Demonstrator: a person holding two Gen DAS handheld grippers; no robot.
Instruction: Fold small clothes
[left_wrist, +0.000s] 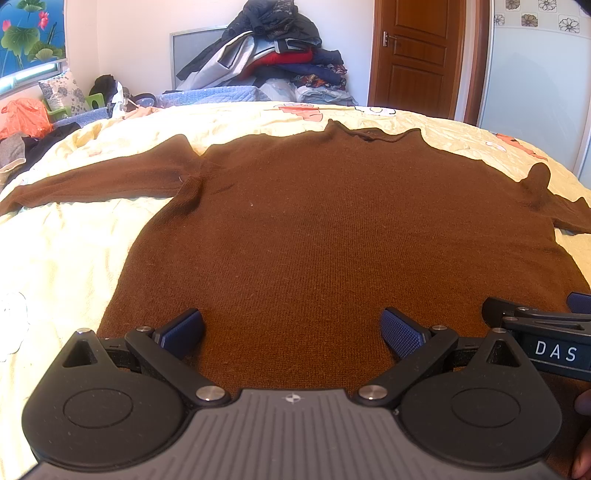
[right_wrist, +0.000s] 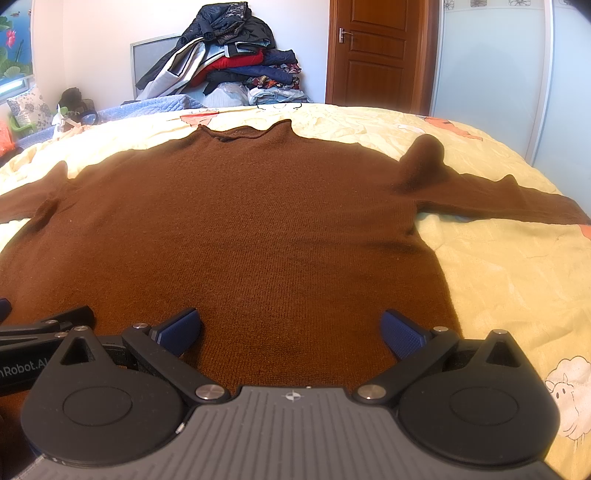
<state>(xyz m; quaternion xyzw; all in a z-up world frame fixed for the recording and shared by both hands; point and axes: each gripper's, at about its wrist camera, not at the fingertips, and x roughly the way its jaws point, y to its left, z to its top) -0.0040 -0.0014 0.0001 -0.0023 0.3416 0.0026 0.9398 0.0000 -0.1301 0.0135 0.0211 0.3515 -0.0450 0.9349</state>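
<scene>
A brown knit sweater (left_wrist: 314, 221) lies flat on the bed, collar at the far side, hem toward me, both sleeves stretched out sideways. My left gripper (left_wrist: 291, 330) hovers open over the hem's left half, blue pads wide apart, nothing between them. In the right wrist view the same sweater (right_wrist: 240, 229) fills the middle; my right gripper (right_wrist: 290, 330) stands open over the hem's right half. Each gripper shows at the edge of the other's view: the right gripper (left_wrist: 546, 325) and the left gripper (right_wrist: 40, 328). A bump rises at the sweater's right shoulder (right_wrist: 423, 158).
The bed has a pale yellow cartoon-print sheet (left_wrist: 55, 251). A tall pile of clothes (left_wrist: 273, 55) sits past the bed's far edge, beside a wooden door (left_wrist: 417, 51). Cushions and an orange bag (left_wrist: 26, 118) lie at the far left. Fingertips of a hand (left_wrist: 583, 435) show at the right edge.
</scene>
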